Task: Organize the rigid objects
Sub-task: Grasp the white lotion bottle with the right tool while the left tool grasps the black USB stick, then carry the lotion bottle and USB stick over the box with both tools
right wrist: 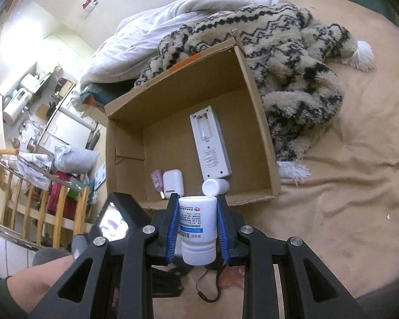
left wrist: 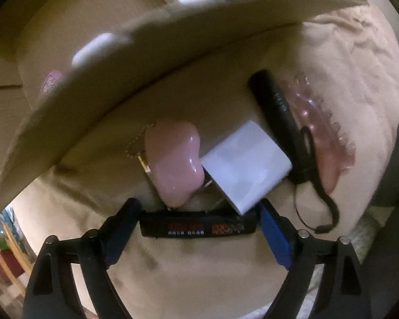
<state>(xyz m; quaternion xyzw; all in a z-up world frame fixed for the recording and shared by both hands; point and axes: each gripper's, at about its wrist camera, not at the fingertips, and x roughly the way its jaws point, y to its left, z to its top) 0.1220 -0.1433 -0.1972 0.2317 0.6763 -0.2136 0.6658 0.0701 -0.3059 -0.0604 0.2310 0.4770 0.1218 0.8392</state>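
Note:
My right gripper [right wrist: 197, 226] is shut on a white pill bottle [right wrist: 197, 228] with a blue label band, held just in front of the cardboard box [right wrist: 258, 122]. The box holds a white remote [right wrist: 210, 143], a small white bottle [right wrist: 215, 186], a white earbud case [right wrist: 173, 183] and a pink item [right wrist: 157, 179]. My left gripper [left wrist: 198, 227] is shut on a flat black box with red print [left wrist: 198, 227], low over the bed beside the cardboard box wall [left wrist: 146, 61]. Just ahead lie a pink heart-shaped case [left wrist: 173, 159], a white block [left wrist: 246, 164], a black flashlight [left wrist: 276, 111] and a clear pink hair clip [left wrist: 321, 133].
A patterned fuzzy blanket [right wrist: 292, 61] and white duvet [right wrist: 178, 18] lie behind the box on the beige bed sheet [right wrist: 345, 199]. The left gripper's body [right wrist: 117, 218] sits by the box's near left corner. A wooden railing [right wrist: 40, 204] and clutter are at left.

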